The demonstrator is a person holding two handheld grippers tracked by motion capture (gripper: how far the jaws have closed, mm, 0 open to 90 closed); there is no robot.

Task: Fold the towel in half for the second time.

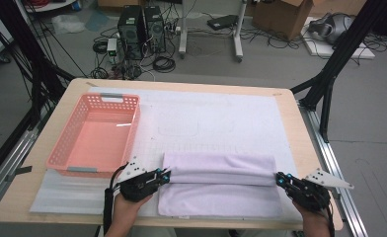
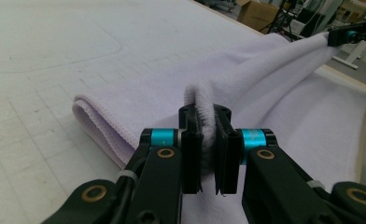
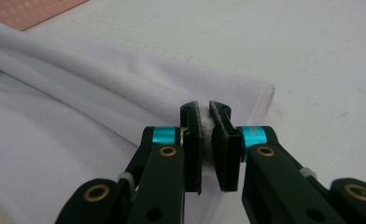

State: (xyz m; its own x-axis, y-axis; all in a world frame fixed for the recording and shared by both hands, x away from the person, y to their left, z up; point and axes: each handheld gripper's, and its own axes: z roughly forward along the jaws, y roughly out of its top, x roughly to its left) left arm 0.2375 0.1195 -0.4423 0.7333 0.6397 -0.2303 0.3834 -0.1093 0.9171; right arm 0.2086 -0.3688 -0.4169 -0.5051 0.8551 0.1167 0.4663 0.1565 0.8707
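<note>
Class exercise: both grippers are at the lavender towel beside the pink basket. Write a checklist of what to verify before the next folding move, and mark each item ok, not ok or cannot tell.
1. Left gripper pinches the towel: ok, cloth sits between its jaws.
2. Right gripper pinches the towel: ok, cloth sits between its jaws.
3. Held fold is taut between the grippers: ok.
4. Far edges of the lower layer are aligned: cannot tell.
5. Basket stands apart from the towel: ok.

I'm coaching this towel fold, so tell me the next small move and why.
Probably carry both pinched corners together away from the person, toward the towel's far edge. The left hand-held gripper and right hand-held gripper are each shut on a corner of the lilac towel, whose lifted edge stretches between them, part-way over the flat layer.
</note>
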